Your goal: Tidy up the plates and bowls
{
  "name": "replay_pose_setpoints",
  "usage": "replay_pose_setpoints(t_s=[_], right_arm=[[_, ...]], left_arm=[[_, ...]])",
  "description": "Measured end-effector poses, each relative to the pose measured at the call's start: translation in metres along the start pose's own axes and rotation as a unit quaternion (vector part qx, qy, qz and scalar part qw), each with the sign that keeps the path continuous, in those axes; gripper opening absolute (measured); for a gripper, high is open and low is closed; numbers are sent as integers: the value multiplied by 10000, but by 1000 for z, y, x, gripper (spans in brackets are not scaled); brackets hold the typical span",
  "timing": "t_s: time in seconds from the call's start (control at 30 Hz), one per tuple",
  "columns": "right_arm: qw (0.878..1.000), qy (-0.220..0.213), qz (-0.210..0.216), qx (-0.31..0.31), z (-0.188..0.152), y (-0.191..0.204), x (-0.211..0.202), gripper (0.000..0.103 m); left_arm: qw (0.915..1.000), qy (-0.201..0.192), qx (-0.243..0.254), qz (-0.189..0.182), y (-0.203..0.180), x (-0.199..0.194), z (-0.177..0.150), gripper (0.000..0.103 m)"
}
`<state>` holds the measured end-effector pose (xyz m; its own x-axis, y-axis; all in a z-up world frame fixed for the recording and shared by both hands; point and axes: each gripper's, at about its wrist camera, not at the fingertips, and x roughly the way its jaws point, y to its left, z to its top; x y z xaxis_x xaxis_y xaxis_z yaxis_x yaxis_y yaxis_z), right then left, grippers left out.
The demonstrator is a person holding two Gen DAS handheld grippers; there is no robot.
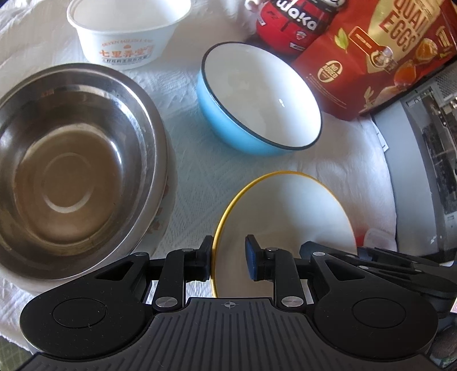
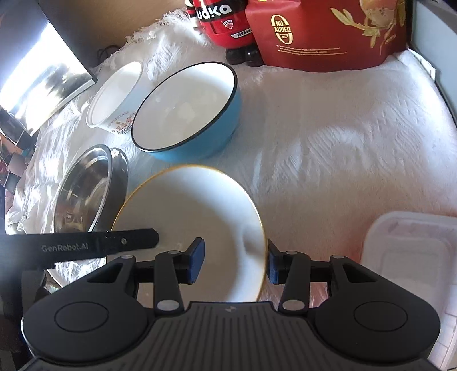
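Note:
A white plate with a yellow rim [image 1: 288, 217] [image 2: 197, 225] sits between both grippers. My left gripper [image 1: 228, 259] is open, its fingers straddling the plate's left rim. My right gripper [image 2: 235, 262] is open, its fingers straddling the plate's right rim. A blue bowl with a white inside [image 1: 257, 100] [image 2: 188, 108] stands behind the plate. A steel bowl [image 1: 71, 159] [image 2: 91, 185] rests on a flowered plate at the left. A white paper bowl [image 1: 125, 31] [image 2: 114, 97] stands at the far left.
A white cloth [image 2: 342, 142] covers the table. A red snack bag [image 1: 380, 54] [image 2: 328, 31] and a red toy figure [image 2: 225, 25] stand at the back. A clear plastic lidded box [image 2: 411, 256] lies at the right. The left gripper's body [image 2: 85, 245] shows at the left.

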<state>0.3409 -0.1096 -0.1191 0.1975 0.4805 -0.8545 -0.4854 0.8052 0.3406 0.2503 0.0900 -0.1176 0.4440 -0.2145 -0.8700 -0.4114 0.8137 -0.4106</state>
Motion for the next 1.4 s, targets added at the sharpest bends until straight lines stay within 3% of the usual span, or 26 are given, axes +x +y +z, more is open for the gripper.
replay_pose_setpoints(t_s=[0.43,0.8,0.9,1.07,1.27,1.33,1.4], right_arm=[[9999,-57,-60,97,8,-3,6,45],[9996,-96,-201,158,7,-2,8,46],[9989,-161,-422,108,5,3,8,46],[9936,-557,-979,107,-2,16,-2,46],[9845,-934,-1470,201,-4,37,-18,49],[9795,-1081,-1689,204,-4,47,-24,49],[9749,-1256,-1835,121,-5,61,-32,50]], left_arm=[[9992,-251,299,-3,-10,6,22,27],[9988,-43,463,-182,-8,10,25,27],[9984,83,501,-234,-4,6,23,28],[9966,-125,702,-410,5,-21,19,28],[9883,-898,1016,-706,24,-65,21,28],[9864,-935,993,-922,34,-73,24,27],[9846,-1007,989,-1031,44,-80,25,20]])
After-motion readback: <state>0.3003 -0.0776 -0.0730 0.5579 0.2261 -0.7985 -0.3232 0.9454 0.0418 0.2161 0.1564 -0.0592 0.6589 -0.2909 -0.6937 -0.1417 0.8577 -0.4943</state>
